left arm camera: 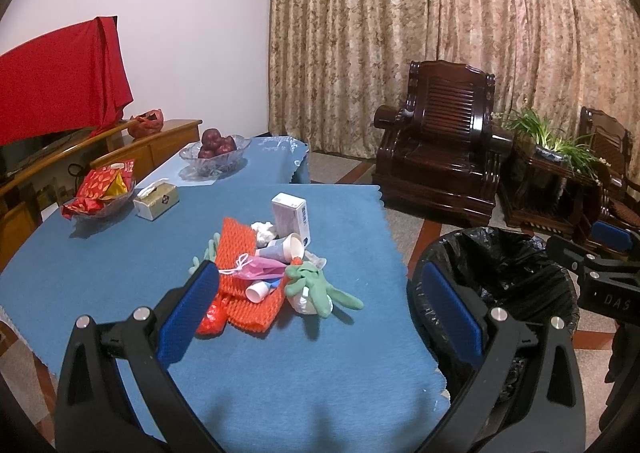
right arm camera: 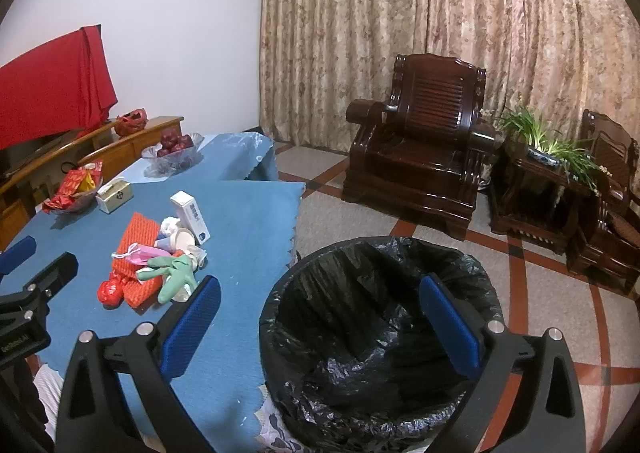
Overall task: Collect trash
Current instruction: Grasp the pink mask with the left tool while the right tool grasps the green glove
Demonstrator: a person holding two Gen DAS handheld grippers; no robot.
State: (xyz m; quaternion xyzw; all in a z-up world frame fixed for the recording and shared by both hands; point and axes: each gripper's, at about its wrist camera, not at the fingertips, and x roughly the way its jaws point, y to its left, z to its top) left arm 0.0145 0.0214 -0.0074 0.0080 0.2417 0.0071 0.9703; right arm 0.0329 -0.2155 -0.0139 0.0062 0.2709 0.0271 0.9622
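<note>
Blue cloth (left arm camera: 120, 253) covers the table, and the trash sits heaped near its middle, well short of the bin. The heap holds a sheet of orange foam netting (left arm camera: 236, 249), a white carton (left arm camera: 292, 215) standing on end with blue print on its side that is too small to read, a crumpled white tissue (left arm camera: 264, 231), a tipped paper cup (left arm camera: 290, 245), a pink face mask (left arm camera: 260, 269), a small white tube cap (left arm camera: 256, 291), a red crumpled wrapper (left arm camera: 210, 319) and a green rubber glove (left arm camera: 316, 285) draped over a white lump.

The only legible writing is on the grippers' own bodies: "DAS" on the right one as seen from the left wrist view, and a faint white word on the left one in the right wrist view that cannot be made out.

The left gripper (left arm camera: 320, 309) hangs over the near part of the table, its 2 blue pads spread wide and holding nothing; the left pad (left arm camera: 188, 317) overlaps the netting's edge in view, though contact cannot be told. The right gripper (right arm camera: 320, 325) hovers above the bin (right arm camera: 496, 305), which is lined with a black bag and stands on the floor just beside the table's right edge. Its pads are likewise parted wide and empty.

Farther back stand a tissue box (left arm camera: 156, 199), a glass bowl of red packets (left arm camera: 100, 193) and a glass bowl of dark red fruit (left arm camera: 214, 151).
</note>
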